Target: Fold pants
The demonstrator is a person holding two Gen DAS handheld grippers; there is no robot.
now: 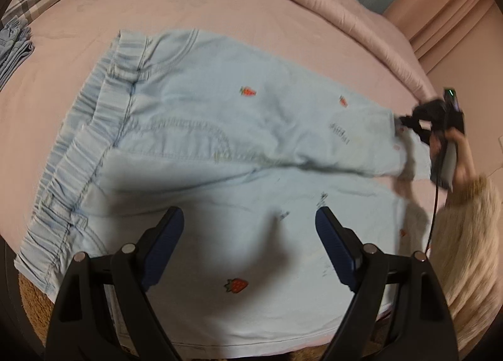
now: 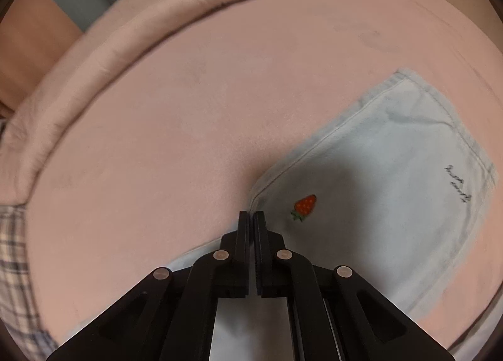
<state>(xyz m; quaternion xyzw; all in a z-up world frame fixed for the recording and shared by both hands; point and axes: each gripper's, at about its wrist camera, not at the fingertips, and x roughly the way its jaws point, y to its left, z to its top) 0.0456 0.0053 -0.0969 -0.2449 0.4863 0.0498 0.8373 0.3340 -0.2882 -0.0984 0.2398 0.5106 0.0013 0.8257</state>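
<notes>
Folded blue cloths [image 1: 15,49] stacked at upper left, pants [image 1: 220,147] spread on pink bedsheet [image 1: 78,15], left gripper [image 1: 250,225] spread wide above them, right gripper [image 2: 251,218] pinched on pants' edge.

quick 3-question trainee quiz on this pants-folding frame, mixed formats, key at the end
1. True or false: the left gripper is clamped on the waistband.
2. The right gripper is: A) open above the fabric B) shut on the jeans' edge C) out of sight.
3. Fill in: the red embroidered motifs on the jeans are ____.

Key: 1 false, it hangs open over the jeans; 2 B; 3 strawberries.
</notes>
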